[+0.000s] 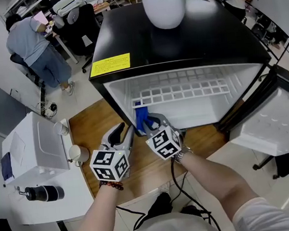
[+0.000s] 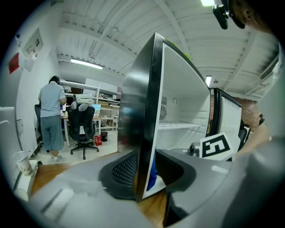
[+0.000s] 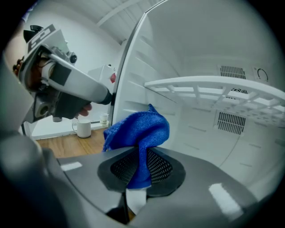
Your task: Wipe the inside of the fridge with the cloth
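Observation:
A small black fridge point(image 1: 178, 45) stands on the wooden floor with its door point(image 1: 271, 127) swung open to the right and its white inside point(image 1: 200, 109) showing. My right gripper point(image 1: 148, 123) is shut on a blue cloth point(image 1: 143, 116) at the lower left of the opening; in the right gripper view the cloth point(image 3: 139, 130) bunches up out of the jaws point(image 3: 140, 171) under the white wire shelf point(image 3: 209, 87). My left gripper point(image 1: 123, 133) is at the fridge's left wall. Its jaws point(image 2: 144, 171) stand apart, and the wall's front edge point(image 2: 149, 133) shows between them.
A white pot point(image 1: 164, 9) with a plant sits on the fridge top. To the left are a white mug point(image 1: 76, 154), a white box point(image 1: 35, 147) and a black bottle point(image 1: 42, 193). A person point(image 1: 37, 47) and an office chair point(image 1: 81, 29) are at the back left.

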The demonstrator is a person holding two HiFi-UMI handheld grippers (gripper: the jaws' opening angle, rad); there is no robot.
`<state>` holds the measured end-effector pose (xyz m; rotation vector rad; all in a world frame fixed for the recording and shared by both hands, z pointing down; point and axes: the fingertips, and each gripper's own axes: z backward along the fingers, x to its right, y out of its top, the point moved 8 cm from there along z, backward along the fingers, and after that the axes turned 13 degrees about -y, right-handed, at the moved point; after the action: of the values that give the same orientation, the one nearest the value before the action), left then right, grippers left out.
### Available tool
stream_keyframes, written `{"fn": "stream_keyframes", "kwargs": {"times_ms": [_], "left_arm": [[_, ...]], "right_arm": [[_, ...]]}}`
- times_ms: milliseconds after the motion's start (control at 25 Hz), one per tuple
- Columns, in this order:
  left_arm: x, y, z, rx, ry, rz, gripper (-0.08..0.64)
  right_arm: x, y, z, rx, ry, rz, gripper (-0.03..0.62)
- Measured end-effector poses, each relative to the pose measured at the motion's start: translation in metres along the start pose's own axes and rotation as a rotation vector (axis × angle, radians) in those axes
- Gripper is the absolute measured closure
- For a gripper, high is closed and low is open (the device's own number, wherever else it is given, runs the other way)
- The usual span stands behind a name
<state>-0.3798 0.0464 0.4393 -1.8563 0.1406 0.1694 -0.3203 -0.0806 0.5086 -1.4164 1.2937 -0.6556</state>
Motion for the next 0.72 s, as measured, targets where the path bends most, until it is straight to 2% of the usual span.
{"fn": "stream_keyframes", "kwargs": {"times_ms": [720], "left_arm": [[0.000, 0.001, -0.009, 0.029, 0.022, -0.022, 0.433]], "right_arm": [[0.027, 0.000, -0.053, 0.013, -0.091, -0.072, 0.543]]}}
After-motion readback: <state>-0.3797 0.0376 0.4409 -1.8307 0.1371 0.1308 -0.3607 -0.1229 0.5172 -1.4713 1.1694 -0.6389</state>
